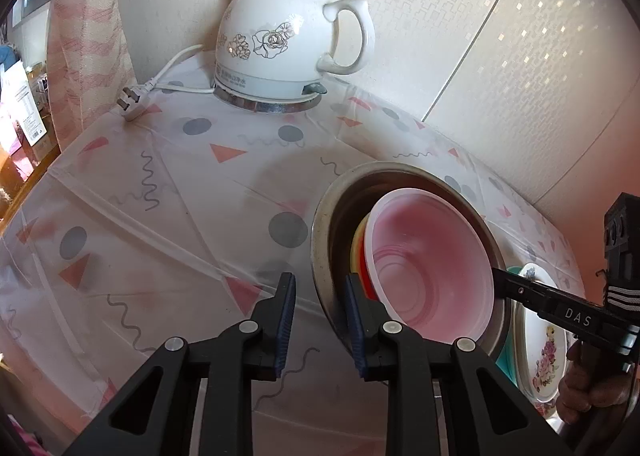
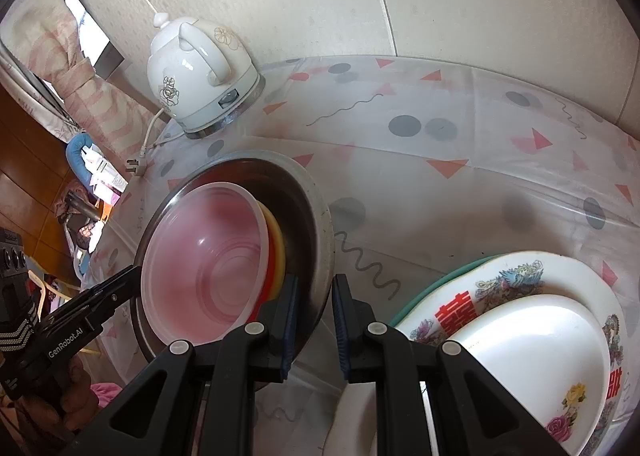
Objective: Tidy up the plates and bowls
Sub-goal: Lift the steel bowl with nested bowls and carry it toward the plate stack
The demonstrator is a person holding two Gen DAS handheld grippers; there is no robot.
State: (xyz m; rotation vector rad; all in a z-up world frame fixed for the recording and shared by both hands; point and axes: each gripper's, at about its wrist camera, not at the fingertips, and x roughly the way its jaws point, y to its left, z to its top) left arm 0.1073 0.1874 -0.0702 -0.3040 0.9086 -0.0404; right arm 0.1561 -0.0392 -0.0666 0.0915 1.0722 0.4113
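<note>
Leftward, we see open patterned counter [image 1: 160, 216] before one white ceramic kettle [image 1: 280, 44]. Both grippers' fingers close narrowly on the steel bowl [image 1: 324, 224] rim: left gripper [image 1: 320, 320], right gripper [image 2: 314, 320]. Nested inside: one translucent pink bowl [image 1: 432, 256]. Rightmost, three stacked plates [image 2: 520, 320].
</note>
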